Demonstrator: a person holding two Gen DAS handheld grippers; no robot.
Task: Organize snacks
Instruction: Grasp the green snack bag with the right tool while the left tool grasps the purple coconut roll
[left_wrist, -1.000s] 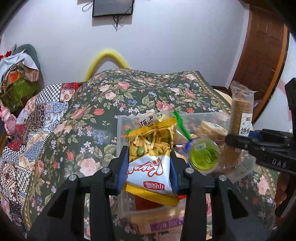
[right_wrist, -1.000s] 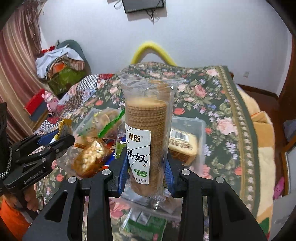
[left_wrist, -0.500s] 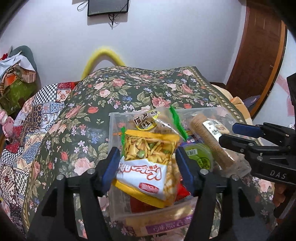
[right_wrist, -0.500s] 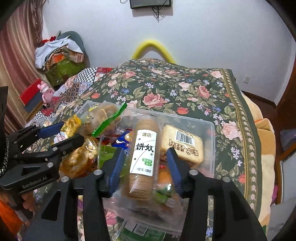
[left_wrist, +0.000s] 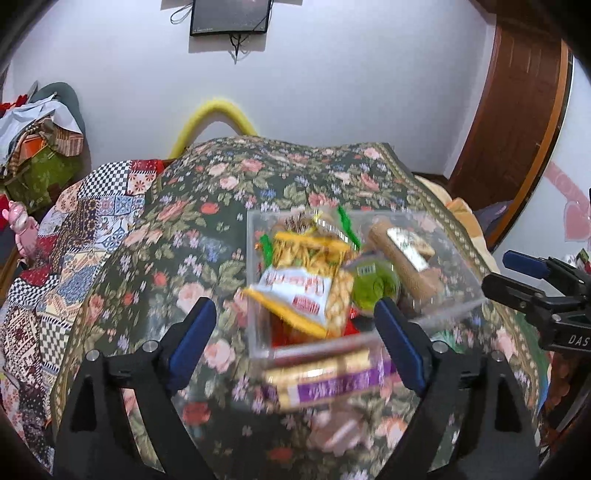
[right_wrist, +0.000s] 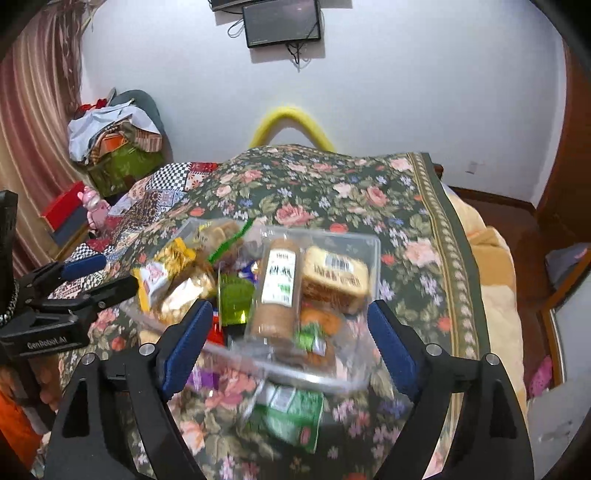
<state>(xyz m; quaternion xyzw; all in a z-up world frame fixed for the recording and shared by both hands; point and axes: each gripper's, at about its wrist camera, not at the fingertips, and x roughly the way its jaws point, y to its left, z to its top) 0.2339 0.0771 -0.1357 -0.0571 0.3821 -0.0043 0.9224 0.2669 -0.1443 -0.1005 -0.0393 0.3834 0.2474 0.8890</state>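
Left wrist view: the left gripper (left_wrist: 295, 332), jaws just opened wide and empty, faces a clear plastic bin (left_wrist: 458, 291) at twelve o'clock holding the yellow snack bag (left_wrist: 299, 291) and cracker sleeve (left_wrist: 402, 258). The right gripper (right_wrist: 291, 336) likewise stands open, empty. A purple packet (left_wrist: 332, 380) and green packet (right_wrist: 291, 410) at six o'clock remain outside.

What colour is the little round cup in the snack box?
Bright green cup, clearest in the left wrist view.

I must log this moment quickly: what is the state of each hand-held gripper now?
Left hand-held gripper: open, holds nothing, jaws just opened.
Right hand-held gripper: open, holds nothing, jaws just opened.
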